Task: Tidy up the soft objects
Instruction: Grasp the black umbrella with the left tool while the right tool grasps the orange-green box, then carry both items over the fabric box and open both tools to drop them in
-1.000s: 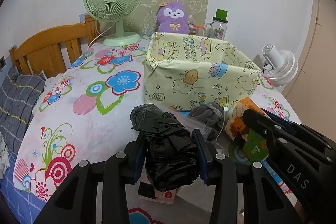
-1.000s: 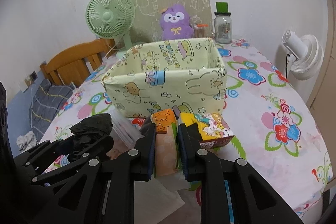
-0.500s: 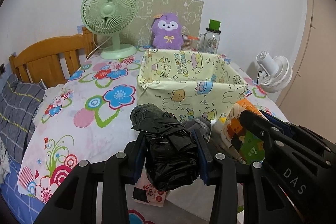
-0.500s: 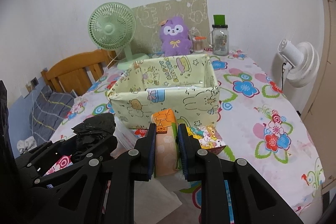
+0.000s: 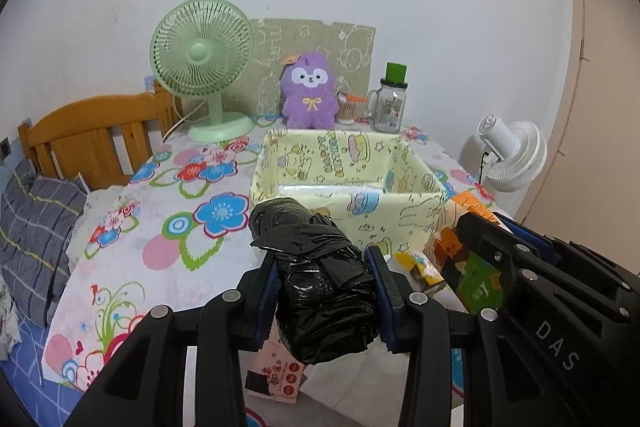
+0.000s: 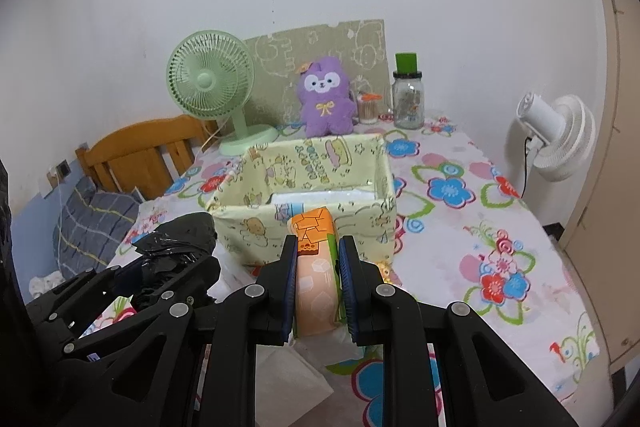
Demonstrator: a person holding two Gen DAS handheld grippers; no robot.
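My left gripper [image 5: 324,263] is shut on a crumpled black plastic bag [image 5: 316,275], held above the near edge of the table. My right gripper [image 6: 318,247] is shut on a soft orange and green packet [image 6: 314,267], also lifted off the table. The two grippers hang side by side; the black bag [image 6: 180,239] shows at the left of the right wrist view and the packet [image 5: 460,255] at the right of the left wrist view. Just beyond both stands a pale yellow cartoon-print fabric box [image 5: 344,183], open at the top, with something white and flat on its bottom [image 6: 320,197].
A green desk fan [image 5: 204,67], a purple plush toy [image 5: 308,95], a glass jar with a green lid [image 5: 390,103] and a cardboard panel stand at the back of the flowered tablecloth [image 6: 460,211]. A white fan [image 6: 556,143] is at the right edge. Small packets and white paper [image 5: 280,375] lie below the grippers.
Both grippers have risen with their loads, so the fabric box now sits lower in view and its inside shows. Neither grip has changed.
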